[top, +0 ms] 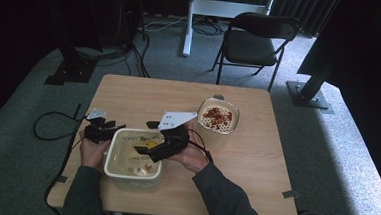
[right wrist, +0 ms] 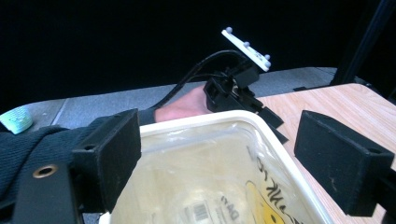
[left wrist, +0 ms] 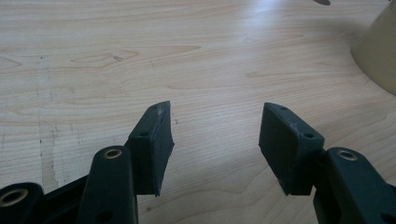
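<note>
My left gripper (left wrist: 215, 140) has its jaws spread wide with nothing between them; below the pads lies bare table (left wrist: 140, 60). In the high view this gripper (top: 98, 130) sits low near the table's left edge, just beside the upper left corner of the tub (top: 134, 159); the hand (top: 94, 152) behind it lies along the tub's left wall. A cream-coloured curved wall, which I cannot identify, enters the left gripper view at its upper right corner.

My right gripper (right wrist: 217, 163) also stands open, jaws wide apart, gripping nothing. It hangs over the tub's mouth (right wrist: 196, 126), looking down into it; a clear liner and a printed label show inside. In the high view the right gripper (top: 162, 148) reaches from the tub's right side over its rim, with its grey plate (top: 176, 119) above.

The tub stands near the table's front edge, left of centre. Across it, the right gripper view shows the left gripper (right wrist: 236, 91) and its hand (right wrist: 182, 106) at the far rim.

A bowl (top: 218, 115) with red pieces stands right of centre, apart from the tub. Beyond the table's far edge stands a chair (top: 255, 41).
</note>
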